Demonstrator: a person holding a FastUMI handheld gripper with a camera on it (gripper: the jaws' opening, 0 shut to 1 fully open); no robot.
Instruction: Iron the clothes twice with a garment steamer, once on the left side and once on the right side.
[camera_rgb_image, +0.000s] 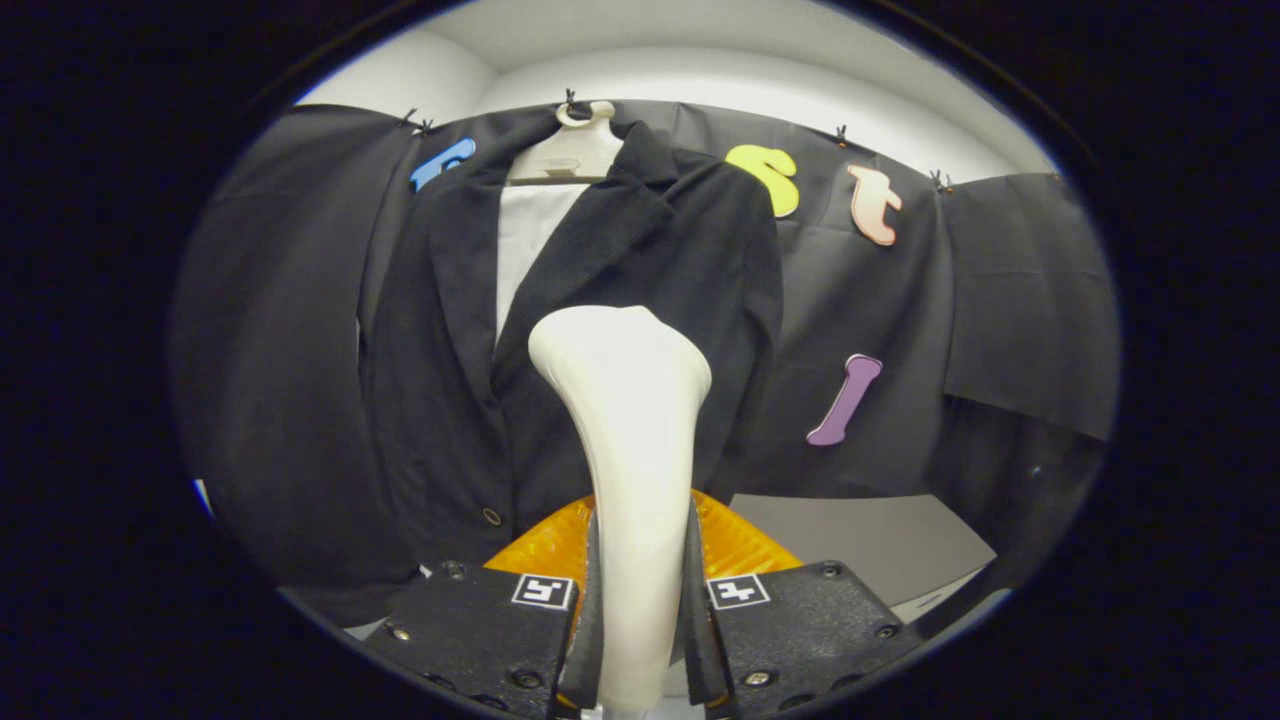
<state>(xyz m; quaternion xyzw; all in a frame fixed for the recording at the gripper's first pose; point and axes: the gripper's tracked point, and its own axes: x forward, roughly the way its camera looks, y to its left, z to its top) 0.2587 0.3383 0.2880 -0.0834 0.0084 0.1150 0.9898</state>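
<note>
Blazer (600, 300), dark, w/ light lining, hung on pale hanger (572, 150) at top centre of frame, fills centre-left, front facing fingers. Long axis vertical, collar up, hem down near lower left. Steamer head (622, 400), off-white, upright in mid-frame, flared top over blazer's chest, slightly right of lapel opening; touching cloth or just short, can't tell. Gripper (640, 640) at bottom centre, fingers narrow, clamped both sides on steamer's neck. Button (492, 516) low on left panel. Judging by position: stroke should run along vertical axis, left panel lying left of head, right panel behind and right of it.
</note>
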